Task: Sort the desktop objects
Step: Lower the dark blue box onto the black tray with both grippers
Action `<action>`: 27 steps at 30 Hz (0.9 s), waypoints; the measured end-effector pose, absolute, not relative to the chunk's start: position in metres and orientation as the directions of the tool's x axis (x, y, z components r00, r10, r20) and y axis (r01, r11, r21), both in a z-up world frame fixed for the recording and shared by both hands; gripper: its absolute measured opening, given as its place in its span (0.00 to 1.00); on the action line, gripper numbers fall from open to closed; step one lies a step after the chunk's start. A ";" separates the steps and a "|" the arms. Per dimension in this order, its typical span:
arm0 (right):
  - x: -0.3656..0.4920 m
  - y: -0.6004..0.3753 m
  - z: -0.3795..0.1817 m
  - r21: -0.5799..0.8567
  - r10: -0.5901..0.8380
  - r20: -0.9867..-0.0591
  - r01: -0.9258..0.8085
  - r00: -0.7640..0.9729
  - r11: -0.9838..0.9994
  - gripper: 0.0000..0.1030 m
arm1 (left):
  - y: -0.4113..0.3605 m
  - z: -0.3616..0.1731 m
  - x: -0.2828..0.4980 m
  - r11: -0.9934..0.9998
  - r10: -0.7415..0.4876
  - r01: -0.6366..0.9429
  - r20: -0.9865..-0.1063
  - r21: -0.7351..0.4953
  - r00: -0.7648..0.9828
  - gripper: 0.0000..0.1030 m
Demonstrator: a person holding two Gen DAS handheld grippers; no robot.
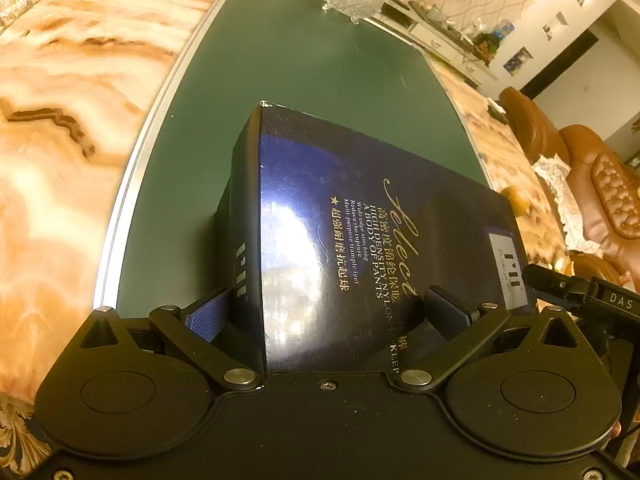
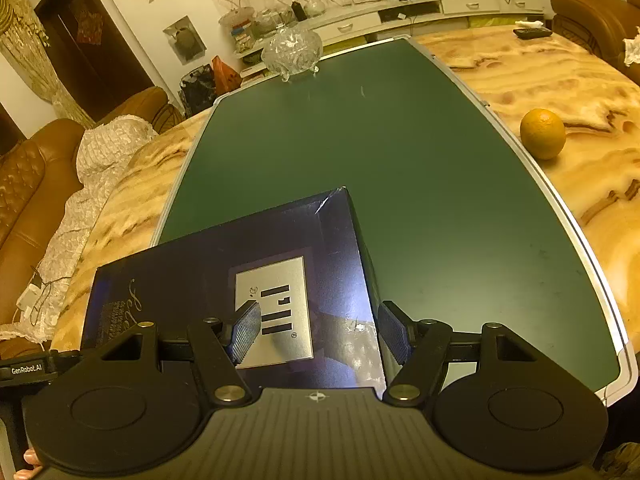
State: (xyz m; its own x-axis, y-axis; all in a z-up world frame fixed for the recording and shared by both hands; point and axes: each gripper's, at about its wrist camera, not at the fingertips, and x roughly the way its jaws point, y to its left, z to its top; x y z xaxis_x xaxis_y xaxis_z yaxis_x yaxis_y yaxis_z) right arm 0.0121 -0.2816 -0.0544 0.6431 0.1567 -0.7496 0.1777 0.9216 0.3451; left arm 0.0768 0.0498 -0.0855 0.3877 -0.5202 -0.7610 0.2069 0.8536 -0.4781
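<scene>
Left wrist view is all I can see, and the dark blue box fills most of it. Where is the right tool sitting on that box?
Observer: The right tool is open, straddling the dark blue box's side edge next to the silver label.
Operator: Are both fingers over the box?
Observer: No. One finger is above the label. The other is outside the box, over the green mat.
Operator: Something yellowish peeks out behind the box. What is it?
Observer: An orange, on the marble table just outside the mat's silver frame, apart from the box.
</scene>
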 end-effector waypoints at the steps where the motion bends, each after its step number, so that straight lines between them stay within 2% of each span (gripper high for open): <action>1: 0.012 -0.281 -0.054 0.346 0.158 -0.748 0.177 0.644 0.921 0.69 | 0.051 -0.086 0.078 0.851 -0.524 0.205 -0.760 -0.483 0.385 1.00; 21: 0.012 -0.282 -0.064 0.357 0.165 -0.751 0.183 0.639 0.916 0.68 | 0.057 -0.090 0.083 0.842 -0.539 0.235 -0.755 -0.485 0.373 1.00; 24: 0.010 -0.279 -0.063 0.351 0.162 -0.743 0.172 0.650 0.920 0.68 | 0.054 -0.080 0.077 0.867 -0.498 0.240 -0.760 -0.436 0.417 1.00; 27: 0.006 -0.277 -0.062 0.356 0.164 -0.732 0.164 0.662 0.920 0.68 | 0.043 -0.067 0.066 0.906 -0.421 0.257 -0.778 -0.336 0.466 1.00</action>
